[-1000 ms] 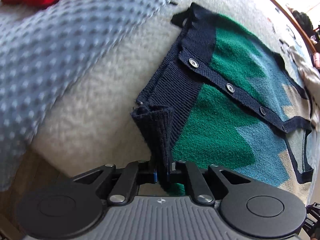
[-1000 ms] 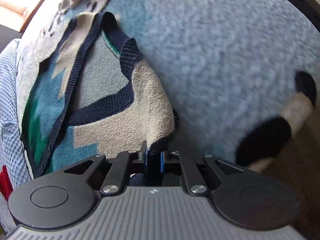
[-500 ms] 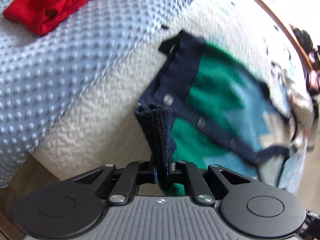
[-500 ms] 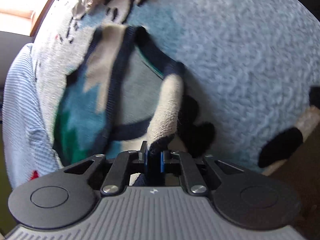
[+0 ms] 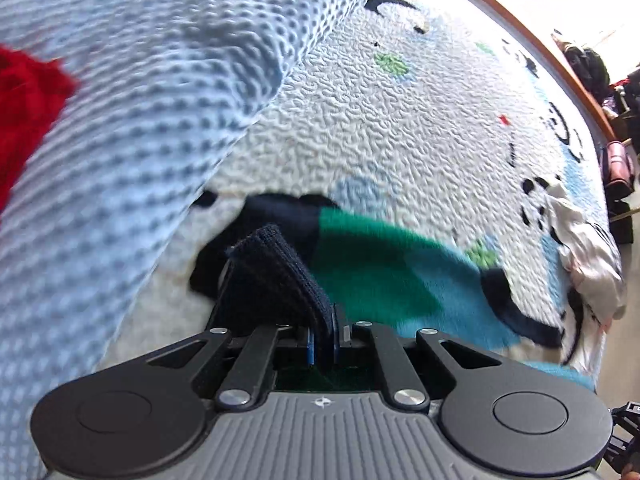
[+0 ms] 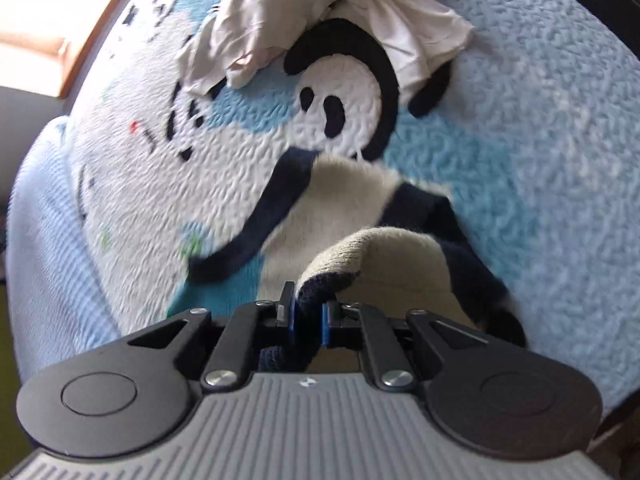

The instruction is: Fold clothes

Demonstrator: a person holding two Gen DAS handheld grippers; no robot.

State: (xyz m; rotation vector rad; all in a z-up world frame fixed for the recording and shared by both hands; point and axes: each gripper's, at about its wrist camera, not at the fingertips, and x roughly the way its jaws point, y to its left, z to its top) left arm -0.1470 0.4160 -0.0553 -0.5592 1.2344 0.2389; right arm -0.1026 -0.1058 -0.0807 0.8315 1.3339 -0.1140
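Left tongs (image 5: 323,334) clamped on the cardigan (image 5: 372,272) navy hem, right tongs (image 6: 309,320) clamped on its cream shoulder (image 6: 360,256). Both lift one edge off the bed (image 5: 400,128), likely to fold it over.

The hand-held gripper (image 6: 307,322) pinches the cardigan's (image 6: 384,264) cream-and-navy edge.

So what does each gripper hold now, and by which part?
Both hold the knitted cardigan. The left gripper is shut on its navy ribbed hem corner; the right gripper is shut on a navy-edged beige corner, probably at the shoulder.
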